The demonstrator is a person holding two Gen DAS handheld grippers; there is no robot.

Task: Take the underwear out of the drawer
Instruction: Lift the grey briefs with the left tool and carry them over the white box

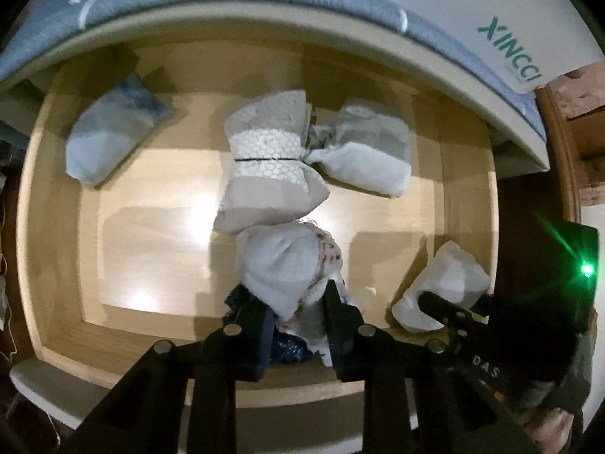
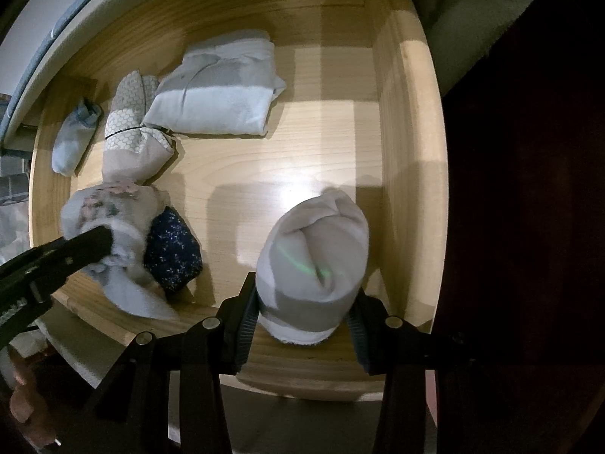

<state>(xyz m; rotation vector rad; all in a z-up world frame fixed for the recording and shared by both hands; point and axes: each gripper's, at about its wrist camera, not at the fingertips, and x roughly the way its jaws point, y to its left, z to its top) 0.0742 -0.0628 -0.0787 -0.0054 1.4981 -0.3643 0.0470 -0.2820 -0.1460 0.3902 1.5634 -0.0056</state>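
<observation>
An open wooden drawer (image 1: 56,196) (image 2: 408,121) holds several rolled and folded underwear bundles. My left gripper (image 1: 297,325) is shut on a white floral bundle (image 1: 283,265), also in the right wrist view (image 2: 109,212), near the drawer's front wall. A navy dotted piece (image 2: 172,249) lies under it. My right gripper (image 2: 302,325) is shut on a white and grey rolled bundle (image 2: 317,253), also in the left wrist view (image 1: 442,283), at the front right corner. A beige honeycomb bundle (image 1: 264,166), a white-grey folded bundle (image 1: 363,151) and a blue-white bundle (image 1: 109,140) lie farther back.
A bed frame and mattress edge (image 1: 264,11) overhang the drawer's back. A white label with green letters (image 1: 506,49) hangs at the right. The drawer's right wall (image 2: 408,174) is close to my right gripper. A hand (image 2: 22,397) shows at lower left.
</observation>
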